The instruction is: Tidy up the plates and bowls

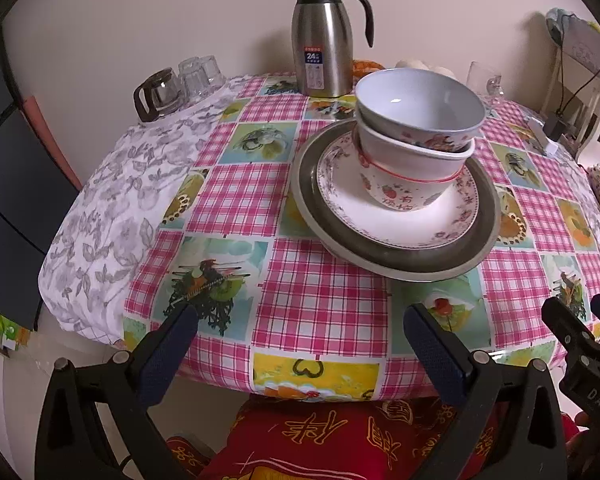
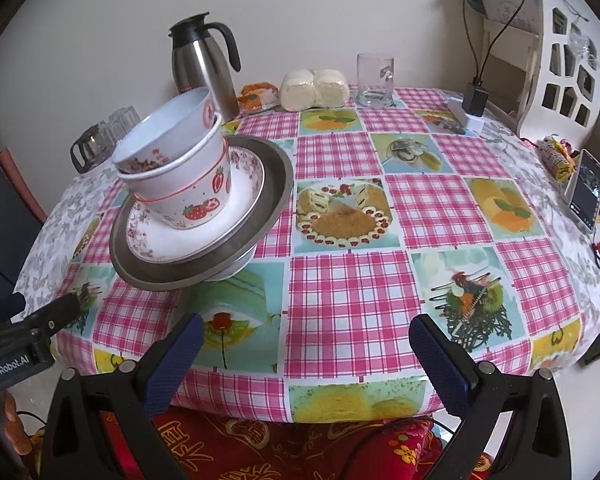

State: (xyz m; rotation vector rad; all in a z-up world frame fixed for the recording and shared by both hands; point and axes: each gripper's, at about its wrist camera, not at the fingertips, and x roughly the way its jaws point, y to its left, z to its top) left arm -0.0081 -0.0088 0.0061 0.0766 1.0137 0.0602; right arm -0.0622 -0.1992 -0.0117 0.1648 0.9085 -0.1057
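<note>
Both claws [image 1: 300, 330] [image 2: 306, 338] agape, level, empty.

Glossy plastic-looking checked tablecloth [image 1: 320, 292] on the worktop, brushed-metal flask [image 1: 322, 46] with black plastic handle behind the stack, glossy glazed bowls [image 1: 416, 120] on a matt grey-rimmed plate [image 1: 396, 256], clear glass mug [image 2: 374, 80], textured blue rubbery jaw pads [image 2: 440, 364].

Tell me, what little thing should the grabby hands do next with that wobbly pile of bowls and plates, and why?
Probably the left gripper should reach forward for the top bowl. It sits tilted inside the strawberry bowl, and the whole pile leans on the grey plate, so lifting the top piece first looks safest. Both grippers are open and hold nothing; the right gripper could steady the plate.
</note>
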